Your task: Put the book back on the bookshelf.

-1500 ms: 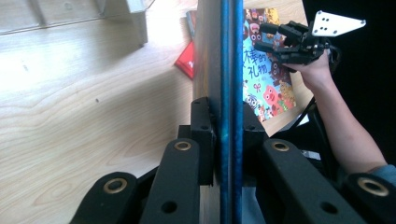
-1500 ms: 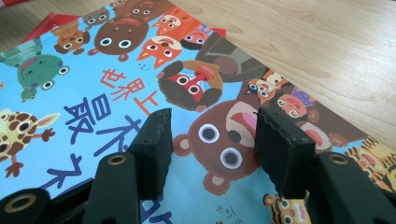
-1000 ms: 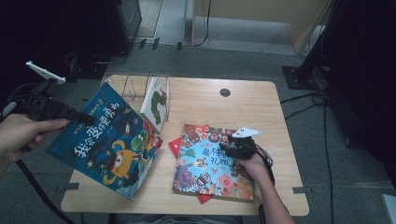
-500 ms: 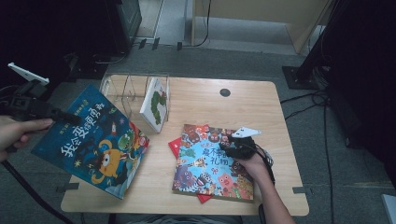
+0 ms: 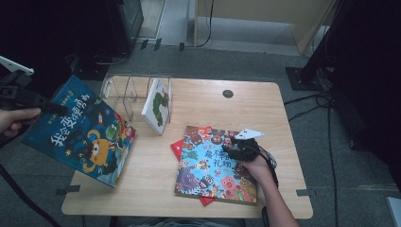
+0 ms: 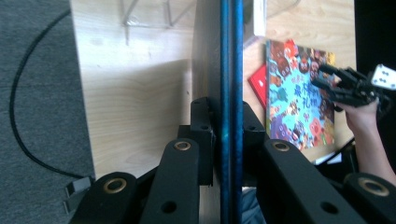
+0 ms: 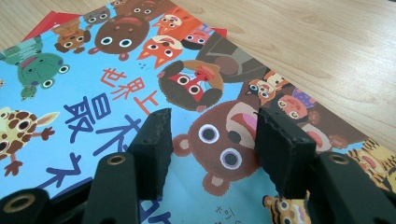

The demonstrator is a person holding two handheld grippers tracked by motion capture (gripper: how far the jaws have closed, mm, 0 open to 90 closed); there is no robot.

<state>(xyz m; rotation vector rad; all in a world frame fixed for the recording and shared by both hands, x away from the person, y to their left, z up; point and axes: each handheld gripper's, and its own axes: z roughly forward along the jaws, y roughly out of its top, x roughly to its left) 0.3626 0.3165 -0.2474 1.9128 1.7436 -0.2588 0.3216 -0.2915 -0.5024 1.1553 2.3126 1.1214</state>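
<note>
1. My left gripper (image 5: 45, 106) is clamped on the top edge of the dark blue picture book (image 5: 80, 132). In the left gripper view my pads (image 6: 201, 135) press that book's thin edge (image 6: 231, 93) from both sides, so the grip looks firm.
2. The blue book hangs tilted off the left edge of the table (image 5: 198, 99), lifted clear of it and not in the wire rack (image 5: 135, 92).
3. 1 book, white with a green figure (image 5: 158, 106), already stands upright in the rack's right slot. I judge that as the finished part.
4. My right gripper (image 5: 234, 146) rests over the colourful animal book (image 5: 217, 165), jaws apart and holding nothing. In the right gripper view its cover (image 7: 93, 93) lies flat between and below my pads (image 7: 156, 140).
5. A red book (image 5: 177, 149) lies under that one, only its corners peeking out.
6. Left to do, as I judge it: slot the blue book into the rack, then 2 more flat ones. Roughly 1 of 4 done.
</note>
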